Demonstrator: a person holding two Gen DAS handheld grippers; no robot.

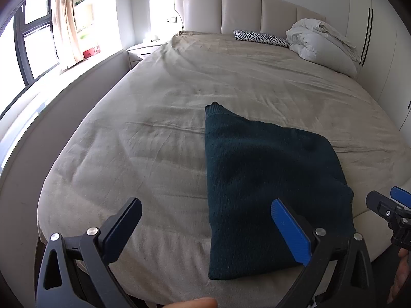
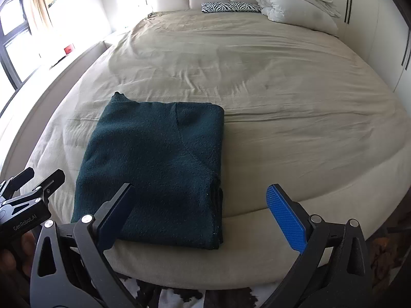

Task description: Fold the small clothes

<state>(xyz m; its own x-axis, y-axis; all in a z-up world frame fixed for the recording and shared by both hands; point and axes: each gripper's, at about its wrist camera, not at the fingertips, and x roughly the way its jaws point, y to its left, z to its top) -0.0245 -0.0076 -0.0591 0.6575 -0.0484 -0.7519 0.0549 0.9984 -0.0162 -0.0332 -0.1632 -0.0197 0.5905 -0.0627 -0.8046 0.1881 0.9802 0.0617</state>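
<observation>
While both grippers hang over the near edge of the bed (image 2: 282,82), a dark green sweater (image 2: 159,169) lies folded on the sheet close to that edge. Folded into a rough rectangle, layers stacked along its right side. One ribbed corner (image 2: 118,97) pokes out at the far left. Flat on the sheet; nothing grips it.

Left gripper (image 1: 205,233): jaws spread wide, nothing between them. Its blue-padded right finger (image 1: 290,231) sits in front of the sweater's near part as seen from the left wrist; contact cannot be told. Left finger (image 1: 125,225) over bare sheet. A fingertip (image 1: 195,302) of the person shows at the bottom edge.

Right gripper (image 2: 203,218): jaws also spread wide, empty. Dark left finger (image 2: 118,215) overlaps the sweater's near left corner in view; blue pad (image 2: 286,218) over the bed's rim, clear of the cloth. From the left wrist, the right gripper's tips show at the far right edge (image 1: 390,205), beside the sweater's near right corner. From the right wrist, the left gripper (image 2: 28,195) shows low left, just beside the sweater.

Far end of bed: zebra-print pillow (image 2: 230,7), crumpled white duvet (image 2: 295,2) piled at the padded headboard (image 1: 244,10). Window (image 1: 33,38) with curtain (image 1: 64,20) to the left. Sheet beige, wrinkled.
</observation>
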